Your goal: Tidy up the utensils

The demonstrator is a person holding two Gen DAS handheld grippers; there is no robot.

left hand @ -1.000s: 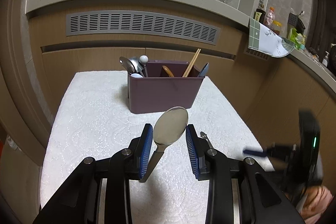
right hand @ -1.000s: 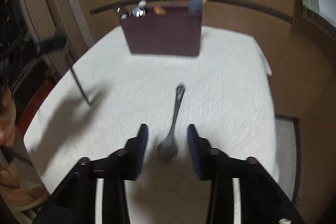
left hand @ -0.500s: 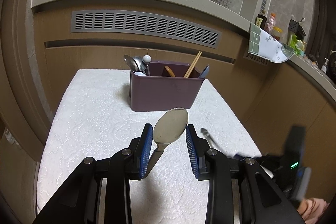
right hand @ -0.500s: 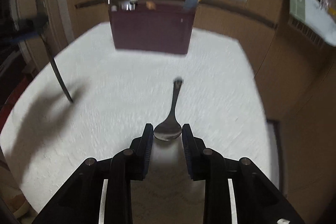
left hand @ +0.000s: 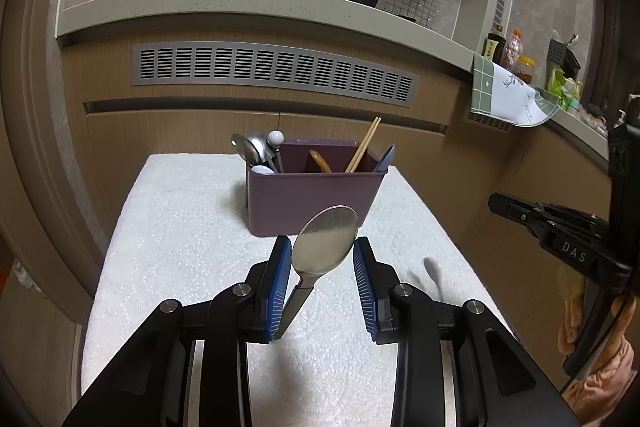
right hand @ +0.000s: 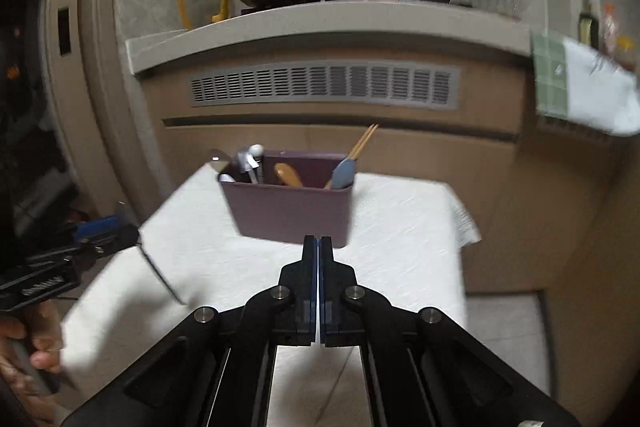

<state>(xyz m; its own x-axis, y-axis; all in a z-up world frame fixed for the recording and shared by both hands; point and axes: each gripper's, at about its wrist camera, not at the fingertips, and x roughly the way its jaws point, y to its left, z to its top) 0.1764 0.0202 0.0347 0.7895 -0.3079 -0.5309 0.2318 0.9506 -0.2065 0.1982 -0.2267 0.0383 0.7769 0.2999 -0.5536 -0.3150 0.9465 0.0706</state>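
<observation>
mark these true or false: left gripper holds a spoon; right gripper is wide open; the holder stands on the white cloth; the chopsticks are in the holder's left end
1. The left gripper holds a spoon. True.
2. The right gripper is wide open. False: its fingers have just closed and meet, with nothing seen between them.
3. The holder stands on the white cloth. True.
4. The chopsticks are in the holder's left end. False: they lean in its right end; metal spoons fill the left end.
</observation>
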